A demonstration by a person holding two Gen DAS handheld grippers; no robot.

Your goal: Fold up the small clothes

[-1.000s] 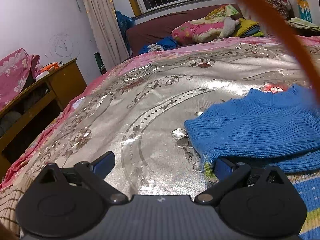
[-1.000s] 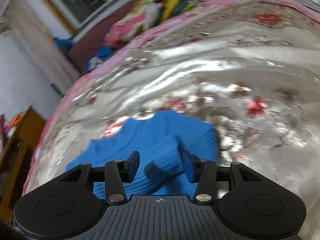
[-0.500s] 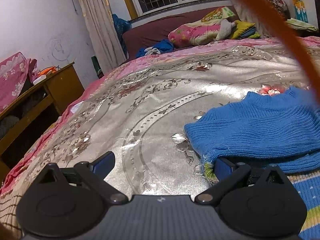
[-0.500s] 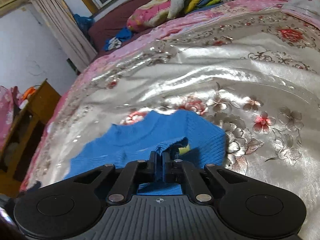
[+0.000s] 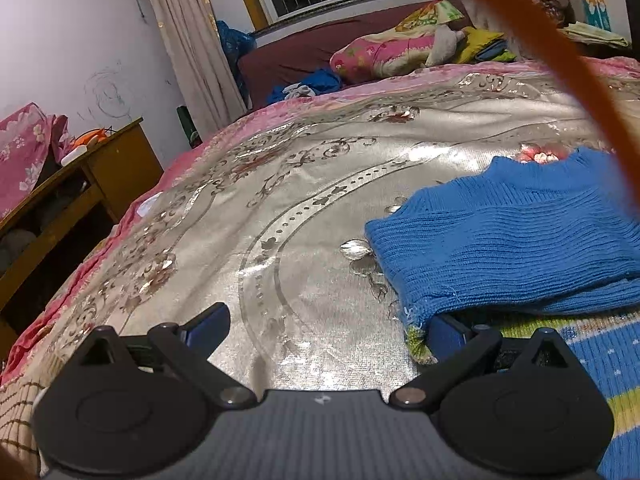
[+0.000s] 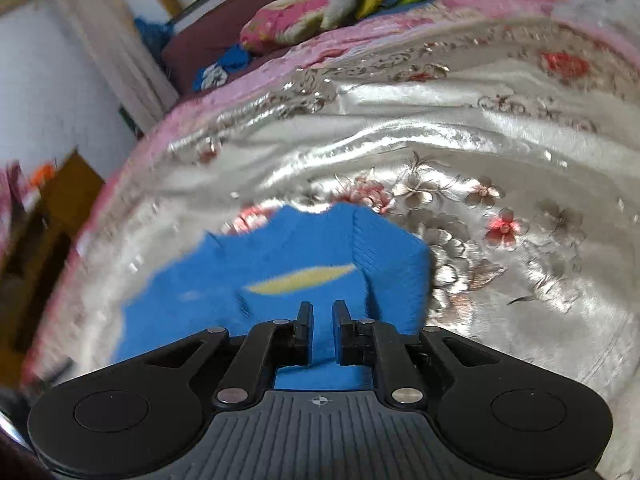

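A blue knit sweater [image 5: 500,240] with a green and yellow striped hem lies on the silver flowered bedspread [image 5: 280,200]. My left gripper [image 5: 324,322] is open wide near the sweater's lower left corner. Its right finger [image 5: 444,328] is tucked under the folded edge, and its left finger rests over bare bedspread. In the right wrist view the sweater [image 6: 280,264] shows a yellow stripe, blurred. My right gripper [image 6: 322,332] stands over it. Its jaws are nearly together and easing open, with blue knit filling the narrow gap between them.
A wooden side table [image 5: 100,184] stands off the bed's left edge. Pillows and piled clothes [image 5: 392,52] lie on a dark couch under the window at the back. A blurred orange band [image 5: 560,68] crosses the upper right of the left wrist view.
My right gripper closed on a fold of the sweater, rose a little and rolled, and its jaws have since parted slightly. My left gripper has stayed where it was.
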